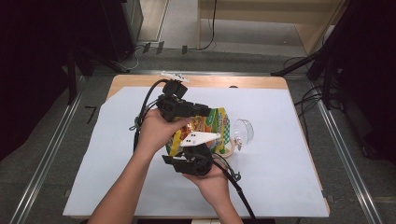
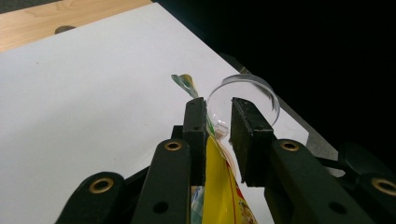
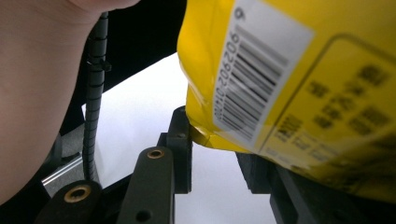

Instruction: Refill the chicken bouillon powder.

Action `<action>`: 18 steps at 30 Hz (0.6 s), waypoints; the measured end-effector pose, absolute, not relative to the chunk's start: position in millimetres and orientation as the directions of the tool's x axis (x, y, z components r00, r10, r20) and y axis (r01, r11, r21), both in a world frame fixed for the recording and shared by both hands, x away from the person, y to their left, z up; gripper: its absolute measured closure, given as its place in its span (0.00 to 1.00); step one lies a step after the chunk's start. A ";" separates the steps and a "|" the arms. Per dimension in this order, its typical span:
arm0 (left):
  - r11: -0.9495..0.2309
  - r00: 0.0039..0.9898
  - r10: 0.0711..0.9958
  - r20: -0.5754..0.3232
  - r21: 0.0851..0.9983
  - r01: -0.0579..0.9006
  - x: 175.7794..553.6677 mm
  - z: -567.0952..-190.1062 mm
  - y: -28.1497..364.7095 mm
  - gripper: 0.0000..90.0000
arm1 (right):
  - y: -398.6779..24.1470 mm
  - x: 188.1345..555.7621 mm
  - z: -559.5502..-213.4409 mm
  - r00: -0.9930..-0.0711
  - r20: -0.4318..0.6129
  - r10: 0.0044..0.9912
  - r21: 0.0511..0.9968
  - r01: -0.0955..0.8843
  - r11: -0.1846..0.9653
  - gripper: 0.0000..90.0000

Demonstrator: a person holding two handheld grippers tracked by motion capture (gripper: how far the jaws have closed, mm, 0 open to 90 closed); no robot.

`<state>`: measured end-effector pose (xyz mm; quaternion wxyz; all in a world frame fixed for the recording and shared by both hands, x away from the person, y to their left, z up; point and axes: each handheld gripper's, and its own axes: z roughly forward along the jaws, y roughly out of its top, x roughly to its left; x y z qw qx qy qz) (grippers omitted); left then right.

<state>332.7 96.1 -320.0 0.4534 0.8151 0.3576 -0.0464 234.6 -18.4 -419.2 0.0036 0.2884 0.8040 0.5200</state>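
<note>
A yellow and green snack bag [image 1: 212,123] is held up over the white sheet between my two grippers. My left gripper [image 1: 203,111] comes in from the left and is shut on the bag's upper edge. In the left gripper view the yellow bag [image 2: 219,186] runs up between that gripper's jaws [image 2: 218,116], against the left one. My right gripper [image 1: 180,151] sits below, in the upturned right hand, shut on the bag's bottom corner. In the right gripper view the barcode side of the bag [image 3: 289,70] hides the right jaw of that gripper [image 3: 215,140].
A clear glass bowl [image 1: 243,132] lies tipped on its side just right of the bag, also beyond my left jaws [image 2: 261,88]. The white sheet [image 1: 280,177] covers most of the wooden table [image 1: 252,81]. Dark stands and cables ring the table.
</note>
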 end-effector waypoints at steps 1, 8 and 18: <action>-0.332 0.739 0.542 -0.401 0.705 0.626 332.7 -319.6 96.6 0.85 | -18.2 234.1 -418.7 -0.833 0.295 0.467 0.839 0.460 0.291 0.78; -0.344 0.738 0.544 -0.399 0.696 0.630 333.9 -320.7 97.7 0.85 | -15.9 234.4 -419.4 -0.836 0.298 0.461 0.840 0.459 0.289 0.78; -0.355 0.736 0.548 -0.398 0.685 0.636 335.0 -322.5 99.4 0.85 | -14.6 233.7 -422.8 -0.843 0.282 0.458 0.846 0.444 0.295 0.77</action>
